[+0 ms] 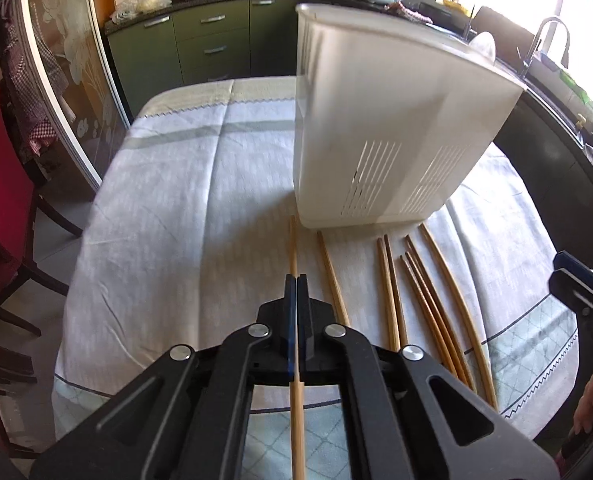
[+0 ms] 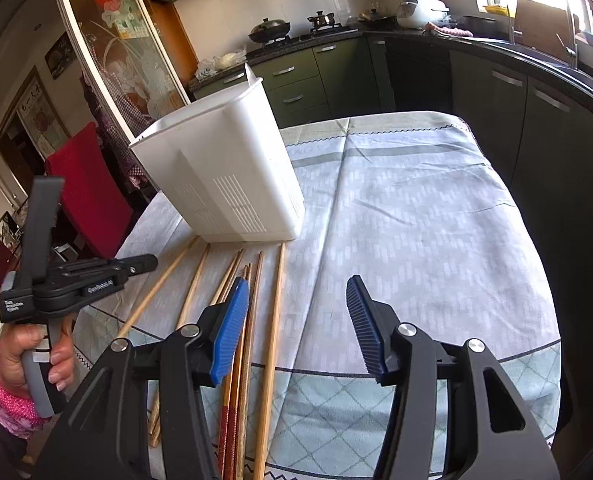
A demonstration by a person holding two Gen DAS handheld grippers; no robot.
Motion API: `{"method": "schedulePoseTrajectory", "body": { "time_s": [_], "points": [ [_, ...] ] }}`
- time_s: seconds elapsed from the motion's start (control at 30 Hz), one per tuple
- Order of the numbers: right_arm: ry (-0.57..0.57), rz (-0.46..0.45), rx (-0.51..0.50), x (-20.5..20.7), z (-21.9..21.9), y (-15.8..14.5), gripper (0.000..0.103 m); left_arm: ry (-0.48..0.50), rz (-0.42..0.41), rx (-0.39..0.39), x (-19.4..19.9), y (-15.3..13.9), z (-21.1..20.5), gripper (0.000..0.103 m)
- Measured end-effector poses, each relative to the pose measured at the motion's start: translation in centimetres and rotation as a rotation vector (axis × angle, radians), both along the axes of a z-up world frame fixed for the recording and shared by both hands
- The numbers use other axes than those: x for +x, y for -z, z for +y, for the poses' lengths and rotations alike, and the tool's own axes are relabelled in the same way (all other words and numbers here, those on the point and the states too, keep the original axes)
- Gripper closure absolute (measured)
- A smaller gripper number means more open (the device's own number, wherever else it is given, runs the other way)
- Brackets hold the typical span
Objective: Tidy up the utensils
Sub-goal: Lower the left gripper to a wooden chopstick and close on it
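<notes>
A white slotted utensil holder [image 1: 380, 128] stands upright on the clothed table; it also shows in the right wrist view [image 2: 224, 176]. Several wooden chopsticks [image 1: 428, 300] lie side by side in front of it, and in the right wrist view [image 2: 272, 332]. My left gripper [image 1: 296, 280] is shut on one chopstick [image 1: 293, 248], its tip pointing at the holder's base. It shows from the side in the right wrist view [image 2: 148, 262]. My right gripper [image 2: 296, 292] is open and empty, its left finger [image 2: 232, 324] over the chopsticks.
The table has a pale patterned cloth [image 1: 200, 200]. A red chair [image 1: 0, 200] stands at its left. Green kitchen cabinets [image 1: 212, 48] and a dark counter with a sink tap [image 1: 544, 40] run behind and to the right.
</notes>
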State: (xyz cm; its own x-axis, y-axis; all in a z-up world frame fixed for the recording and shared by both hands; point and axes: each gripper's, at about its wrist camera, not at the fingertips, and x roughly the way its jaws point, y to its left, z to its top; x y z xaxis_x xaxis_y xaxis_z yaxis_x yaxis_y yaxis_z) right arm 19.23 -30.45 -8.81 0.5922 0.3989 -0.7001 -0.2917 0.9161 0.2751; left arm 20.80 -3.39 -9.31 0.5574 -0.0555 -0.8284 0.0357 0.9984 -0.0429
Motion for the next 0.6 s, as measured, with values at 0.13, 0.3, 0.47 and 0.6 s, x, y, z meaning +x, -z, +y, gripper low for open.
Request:
{"method": "schedulePoseTrajectory", "body": {
  "time_s": [0.13, 0.3, 0.47, 0.6],
  "points": [
    [-0.027, 0.059, -0.034, 1.2, 1.4, 1.0, 0.052, 0.014, -0.072, 0.011, -1.6, -2.1, 0.6, 0.103],
    [-0.056, 0.094, -0.043, 1.7, 2.9, 1.4, 0.052, 0.018, 0.118, -0.016, 0.6, 1.3, 1.3, 0.102],
    [-0.075, 0.091, -0.064, 1.0, 3.6, 1.4, 0.052, 0.009, 0.217, -0.042, 3.4, 4.9, 1.8, 0.094],
    [-0.067, 0.091, -0.072, 1.0, 3.2, 1.3, 0.052, -0.012, 0.206, 0.005, 4.1, 4.6, 1.5, 0.079]
  ]
}}
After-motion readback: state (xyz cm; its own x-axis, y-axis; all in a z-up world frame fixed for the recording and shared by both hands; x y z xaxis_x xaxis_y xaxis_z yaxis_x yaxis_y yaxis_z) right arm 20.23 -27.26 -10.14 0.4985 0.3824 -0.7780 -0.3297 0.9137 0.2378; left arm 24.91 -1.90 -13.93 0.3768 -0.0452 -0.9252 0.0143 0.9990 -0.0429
